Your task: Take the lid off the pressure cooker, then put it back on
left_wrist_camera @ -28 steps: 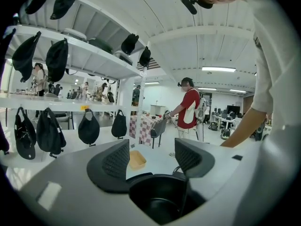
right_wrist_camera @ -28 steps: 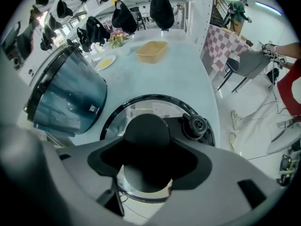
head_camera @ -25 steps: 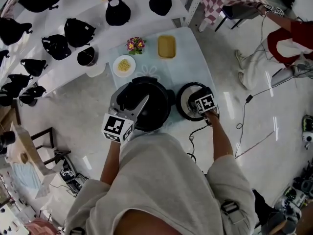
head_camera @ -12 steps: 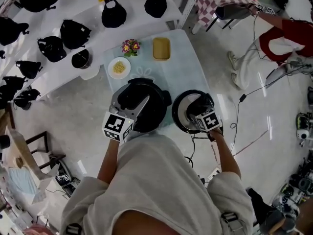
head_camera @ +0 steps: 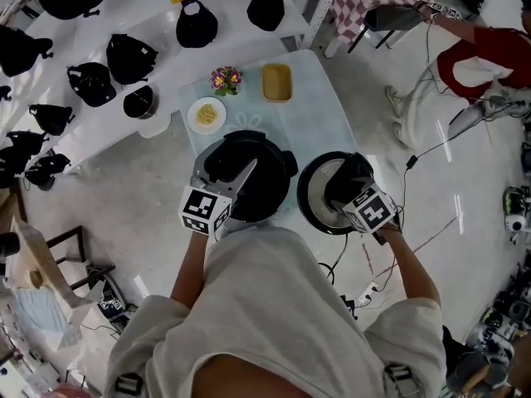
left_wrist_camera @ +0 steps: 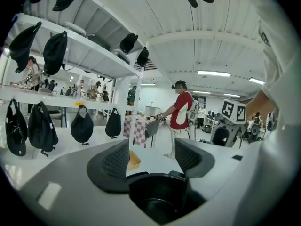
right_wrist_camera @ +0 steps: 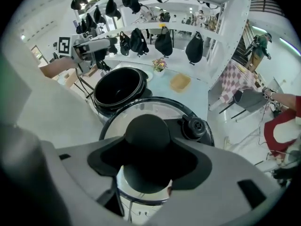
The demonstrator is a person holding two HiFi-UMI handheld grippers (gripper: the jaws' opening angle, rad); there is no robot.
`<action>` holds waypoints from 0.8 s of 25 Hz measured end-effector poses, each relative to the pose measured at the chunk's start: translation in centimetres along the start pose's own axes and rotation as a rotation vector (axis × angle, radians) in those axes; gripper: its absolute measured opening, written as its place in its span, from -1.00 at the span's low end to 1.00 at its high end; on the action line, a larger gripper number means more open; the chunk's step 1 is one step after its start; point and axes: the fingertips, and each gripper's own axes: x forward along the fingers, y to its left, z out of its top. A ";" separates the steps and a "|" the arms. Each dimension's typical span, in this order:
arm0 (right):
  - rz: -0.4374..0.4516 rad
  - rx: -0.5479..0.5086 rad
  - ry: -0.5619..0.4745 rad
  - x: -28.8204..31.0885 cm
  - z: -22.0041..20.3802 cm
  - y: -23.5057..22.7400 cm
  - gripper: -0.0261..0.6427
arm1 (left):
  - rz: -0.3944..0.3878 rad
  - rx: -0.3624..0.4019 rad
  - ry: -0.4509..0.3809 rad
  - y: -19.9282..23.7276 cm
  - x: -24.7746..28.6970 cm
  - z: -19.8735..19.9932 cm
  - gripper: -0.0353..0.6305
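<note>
Black lid knob (right_wrist_camera: 146,133) is clasped by the right gripper (right_wrist_camera: 149,163), its base hidden; left gripper (left_wrist_camera: 151,158) is held parted over the pressure cooker (head_camera: 270,185).

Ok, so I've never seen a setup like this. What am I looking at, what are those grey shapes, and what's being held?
There is no robot here: a person holds a two-jaw gripper in each hand. The top-down picture comes from a camera on the person's head. The other two come from cameras riding on the grippers, and the grey shapes are their jaws. On the pale table are an open pressure cooker, a small plate of food, some flowers and a yellow tray. The right gripper is clamped on the knob of the lid, held beside the cooker. The left gripper, jaws apart, is at the cooker's near edge and grips nothing.
</note>
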 end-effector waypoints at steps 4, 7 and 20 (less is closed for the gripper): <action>0.019 -0.065 0.006 -2.1 2.1 1.2 -0.11 | 0.015 -0.006 -0.001 0.9 -1.0 -0.2 0.00; 0.046 -0.127 0.018 -3.2 3.9 2.3 -0.11 | 0.027 -0.014 -0.004 1.4 -1.5 -0.5 0.00; 0.145 -0.460 0.059 0.5 13.4 8.5 -0.11 | 0.177 -0.054 -0.025 5.0 -7.1 -1.3 0.00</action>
